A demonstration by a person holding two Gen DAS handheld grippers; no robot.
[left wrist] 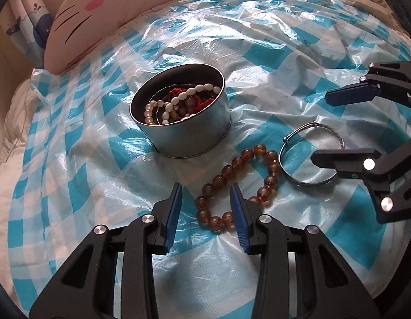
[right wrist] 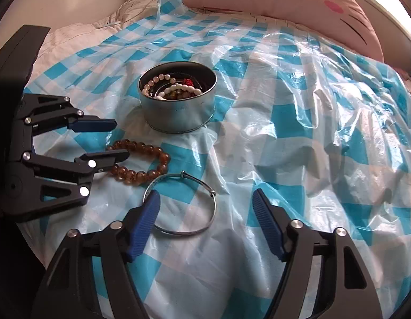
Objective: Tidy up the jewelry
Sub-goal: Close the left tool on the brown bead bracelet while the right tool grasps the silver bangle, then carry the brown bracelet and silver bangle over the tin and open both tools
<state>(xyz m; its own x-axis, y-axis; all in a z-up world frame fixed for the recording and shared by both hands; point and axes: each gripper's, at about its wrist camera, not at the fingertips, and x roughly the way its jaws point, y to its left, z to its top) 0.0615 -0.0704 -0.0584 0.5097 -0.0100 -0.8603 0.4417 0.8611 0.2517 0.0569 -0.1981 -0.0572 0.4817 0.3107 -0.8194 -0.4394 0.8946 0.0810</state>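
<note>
- The amber-brown round-bead bracelet [left wrist: 238, 188] lies on the blue-and-white checked plastic sheet [left wrist: 285, 93], near the round silver tin [left wrist: 184, 133] of jewelry.
- My left tool [left wrist: 205, 207] hangs open beside it.
- My right tool [right wrist: 205, 220] gapes over the thin silver bangle [right wrist: 187, 207], gripping nothing.

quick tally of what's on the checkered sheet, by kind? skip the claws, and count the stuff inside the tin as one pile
Amber bead bracelet: 1
Silver bangle: 1
Round metal tin: 1
Pile of bead strings in the tin: 1, too tangled to count singly
Total: 4
</note>
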